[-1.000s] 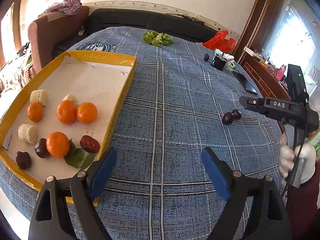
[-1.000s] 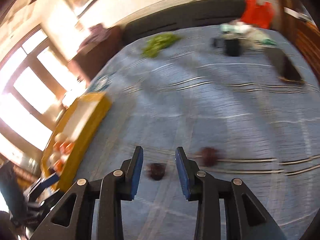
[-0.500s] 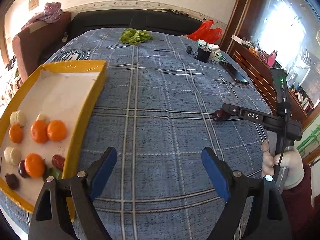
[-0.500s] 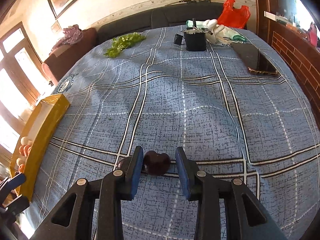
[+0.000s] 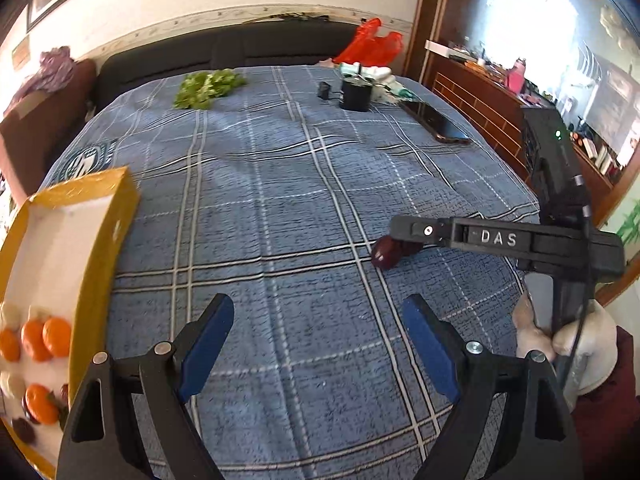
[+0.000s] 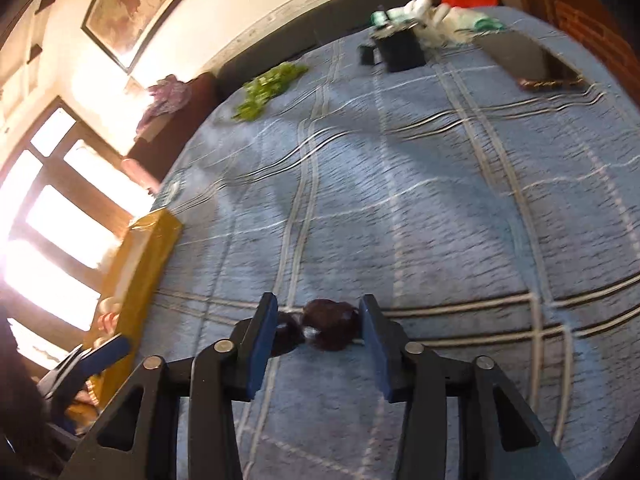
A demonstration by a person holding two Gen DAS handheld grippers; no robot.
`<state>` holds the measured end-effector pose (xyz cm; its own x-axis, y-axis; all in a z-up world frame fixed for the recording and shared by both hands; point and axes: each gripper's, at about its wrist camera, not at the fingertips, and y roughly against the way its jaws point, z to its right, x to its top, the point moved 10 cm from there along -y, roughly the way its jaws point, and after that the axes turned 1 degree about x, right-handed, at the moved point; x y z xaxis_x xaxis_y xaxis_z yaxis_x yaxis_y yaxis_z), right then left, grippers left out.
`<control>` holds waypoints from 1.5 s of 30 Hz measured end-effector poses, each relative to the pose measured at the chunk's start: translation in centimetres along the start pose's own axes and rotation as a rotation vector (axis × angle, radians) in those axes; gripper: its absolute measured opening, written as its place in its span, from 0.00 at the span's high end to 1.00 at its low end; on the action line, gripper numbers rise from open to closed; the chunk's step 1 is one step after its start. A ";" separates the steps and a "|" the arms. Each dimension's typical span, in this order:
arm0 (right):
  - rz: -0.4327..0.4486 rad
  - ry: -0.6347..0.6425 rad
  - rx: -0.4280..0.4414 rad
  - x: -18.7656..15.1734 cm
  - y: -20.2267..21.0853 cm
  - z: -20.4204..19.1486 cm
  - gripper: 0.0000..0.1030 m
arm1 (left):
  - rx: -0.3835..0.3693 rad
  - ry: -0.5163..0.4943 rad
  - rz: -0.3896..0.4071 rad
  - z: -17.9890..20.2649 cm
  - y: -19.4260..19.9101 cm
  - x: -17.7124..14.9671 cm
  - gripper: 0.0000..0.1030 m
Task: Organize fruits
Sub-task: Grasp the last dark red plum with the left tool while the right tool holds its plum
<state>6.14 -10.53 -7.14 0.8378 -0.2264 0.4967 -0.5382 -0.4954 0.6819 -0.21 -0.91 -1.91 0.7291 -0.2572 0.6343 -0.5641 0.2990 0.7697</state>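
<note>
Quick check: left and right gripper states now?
Left gripper: open, empty.
Right gripper: open around two dark fruits, not yet clamped.

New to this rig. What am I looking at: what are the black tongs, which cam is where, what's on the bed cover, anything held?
No robot here: a person holds a two-finger gripper in each hand, and each gripper carries a fisheye camera that looks along its own fingers.

The left wrist view shows the left gripper wide open and holding nothing. It also sees the right gripper from the side, marked DAS.

The right wrist view shows the right gripper's blue pads on either side of two dark red fruits. The pads are open and the fruits lie on the blue plaid cloth. Nothing is lifted.

At the left sits a yellow tray with oranges and other fruit. Far back lie green leaves, a black box, a phone and a red bag.
</note>
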 end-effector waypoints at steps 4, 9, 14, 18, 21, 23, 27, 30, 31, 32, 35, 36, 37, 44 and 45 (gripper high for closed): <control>-0.032 0.027 0.022 -0.7 -0.5 -1.0 0.58 | -0.003 -0.022 -0.008 0.1 -0.9 0.1 0.17; -0.031 0.048 0.021 -0.9 -0.5 -1.4 0.59 | -0.005 -0.014 -0.030 -0.3 -2.2 0.1 0.17; -0.025 0.051 0.006 -1.1 -0.1 -1.3 0.76 | -0.021 -0.023 -0.039 0.3 -3.4 0.5 0.17; -0.009 0.024 0.014 -0.7 0.3 -0.8 0.74 | -0.028 -0.075 -0.033 1.7 -4.7 1.1 0.17; -0.019 0.004 0.014 -0.6 0.2 -0.2 0.74 | -0.035 -0.112 -0.037 2.7 -6.3 1.7 0.17; -0.019 -0.001 0.021 -0.6 0.2 -0.2 0.74 | -0.035 -0.132 -0.038 3.2 -7.1 1.9 0.23; -0.021 -0.005 0.026 -0.6 0.2 -0.1 0.74 | -0.035 -0.152 -0.055 3.6 -7.8 1.5 0.76; -0.031 -0.003 0.023 -0.7 0.1 -0.1 0.71 | -0.012 -0.130 -0.041 2.9 -7.5 1.7 0.76; -0.039 -0.004 0.024 -0.9 0.0 0.0 0.68 | -0.008 -0.118 -0.036 2.6 -7.3 1.8 0.76; -0.044 -0.004 0.023 -1.0 0.0 0.0 0.67 | -0.008 -0.101 -0.031 2.3 -7.2 1.8 0.76; -0.042 0.020 0.006 -1.0 0.0 -0.2 0.67 | -0.008 -0.044 -0.015 0.9 -6.1 1.9 0.76; -0.041 0.038 -0.005 -1.1 0.0 -0.4 0.67 | -0.004 -0.030 -0.008 0.5 -5.6 1.9 0.76; -0.040 0.055 -0.016 -1.2 -0.1 -0.5 0.67 | 0.001 -0.018 -0.001 0.0 -5.2 1.8 0.76; 0.016 0.198 -0.133 -1.4 -0.1 -1.8 0.74 | 0.028 0.083 0.048 -3.4 -1.3 1.0 0.76; 0.025 0.206 -0.146 -1.4 0.0 -1.8 0.74 | 0.031 0.105 0.059 -4.2 -0.6 0.9 0.76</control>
<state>4.85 -8.71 -6.85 0.7960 -0.0537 0.6030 -0.5782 -0.3623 0.7311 2.35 2.53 -2.11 0.7302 -0.1415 0.6684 -0.6176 0.2815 0.7343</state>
